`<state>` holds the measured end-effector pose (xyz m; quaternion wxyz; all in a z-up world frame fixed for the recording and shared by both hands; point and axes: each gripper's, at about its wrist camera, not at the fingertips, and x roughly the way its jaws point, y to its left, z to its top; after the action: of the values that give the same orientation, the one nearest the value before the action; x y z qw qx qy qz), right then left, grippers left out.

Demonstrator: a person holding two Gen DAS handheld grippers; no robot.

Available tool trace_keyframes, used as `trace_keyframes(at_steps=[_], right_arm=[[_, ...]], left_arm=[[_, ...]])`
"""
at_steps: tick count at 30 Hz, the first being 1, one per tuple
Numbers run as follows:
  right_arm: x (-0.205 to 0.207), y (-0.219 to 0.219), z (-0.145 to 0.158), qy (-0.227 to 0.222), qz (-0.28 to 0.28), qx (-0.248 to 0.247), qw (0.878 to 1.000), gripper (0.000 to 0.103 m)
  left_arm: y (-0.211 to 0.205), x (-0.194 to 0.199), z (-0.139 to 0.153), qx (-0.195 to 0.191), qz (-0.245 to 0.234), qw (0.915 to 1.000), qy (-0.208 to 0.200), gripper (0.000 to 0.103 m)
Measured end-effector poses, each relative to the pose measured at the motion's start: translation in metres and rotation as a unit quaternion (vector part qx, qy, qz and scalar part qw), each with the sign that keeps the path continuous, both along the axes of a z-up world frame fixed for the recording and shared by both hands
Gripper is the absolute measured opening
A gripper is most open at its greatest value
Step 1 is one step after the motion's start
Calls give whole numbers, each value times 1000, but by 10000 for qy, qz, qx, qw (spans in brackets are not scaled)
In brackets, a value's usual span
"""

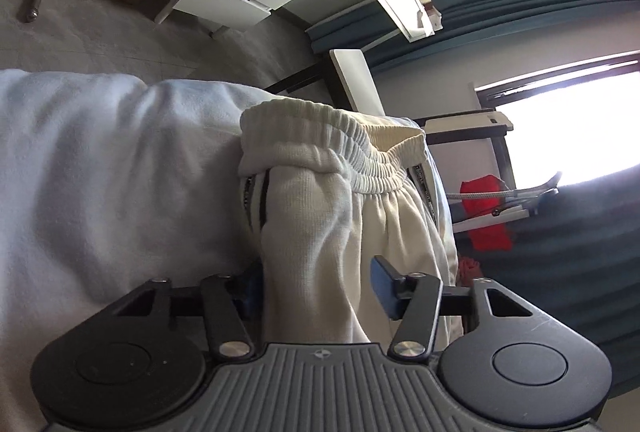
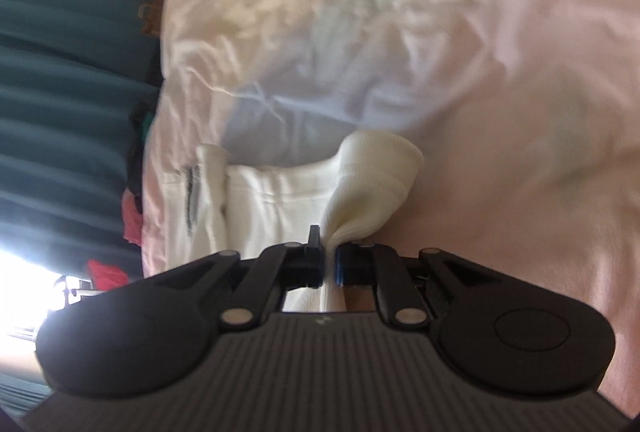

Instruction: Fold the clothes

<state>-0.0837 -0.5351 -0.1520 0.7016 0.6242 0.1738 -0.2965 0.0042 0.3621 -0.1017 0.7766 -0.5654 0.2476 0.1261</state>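
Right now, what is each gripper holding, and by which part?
Right gripper: shut on the cream trousers at a ribbed cuff. Left gripper: a bunched fold of the trousers below the waistband lies between its jaws; grip unclear.

Black tool (image 1: 316, 292), blue pads (image 1: 382, 282), silver screws.

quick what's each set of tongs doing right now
Left tongs: around a bunched fold of the cream sweatpants; grip cannot be told.
Right tongs: closed on the sweatpants' ribbed cuff.

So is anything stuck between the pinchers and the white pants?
No, nothing visible is. The right gripper is shut on a cuff of the cream pants. The left gripper has a bunched fold of them between its fingers.
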Motion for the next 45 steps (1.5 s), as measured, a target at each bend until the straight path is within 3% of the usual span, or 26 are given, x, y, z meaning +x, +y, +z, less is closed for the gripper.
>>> trace_keyframes(at_steps=[1, 4, 9, 12, 15, 20, 24, 29, 35, 38, 40, 42, 45], right_arm=[[2, 1, 6, -33, 36, -133, 9999, 9], [0, 4, 19, -79, 180, -501, 9986, 9], [-24, 5, 11, -210, 210, -19, 9996, 9], [-39, 7, 12, -554, 158, 95, 9983, 9], [-43, 12, 29, -799, 150, -306, 9962, 8], [-46, 9, 57, -923, -122, -864, 9919, 8], [-39, -4, 79, -878, -60, -1155, 9894, 8], [30, -18, 123, -602, 359, -1585, 9849, 8], [163, -16, 158, 44, 628, -2440, 9677, 8], [235, -13, 148, 468, 679, -2825, 9557, 8], [277, -14, 132, 674, 700, -2902, 9520, 8], [317, -15, 113, 848, 750, -2978, 9479, 8], [365, -12, 80, 1110, 1015, -3287, 9324, 8]], left_arm=[[-1, -1, 1, 34, -33, 10000, -7, 28], [-5, -7, 7, 173, -113, 9997, -160, 14], [-15, -28, 41, 376, 21, 9936, -1062, 12], [-26, -31, 57, 603, 16, 9905, -1240, 11], [-35, -32, 70, 782, 12, 9879, -1338, 11], [-26, -43, 76, 474, 78, 9886, -1424, 11], [-16, -37, 95, 482, -218, 9884, -1421, 10], [-25, 27, 131, 798, -423, 9873, -1309, 10], [-44, 145, 154, 1481, -494, 9841, -845, 11], [-54, 206, 146, 1744, -667, 9806, -588, 11], [-60, 242, 133, 2071, -828, 9739, -421, 11], [-61, 274, 113, 2118, -896, 9730, -215, 11], [-59, 316, 80, 2155, -978, 9715, 129, 12]])
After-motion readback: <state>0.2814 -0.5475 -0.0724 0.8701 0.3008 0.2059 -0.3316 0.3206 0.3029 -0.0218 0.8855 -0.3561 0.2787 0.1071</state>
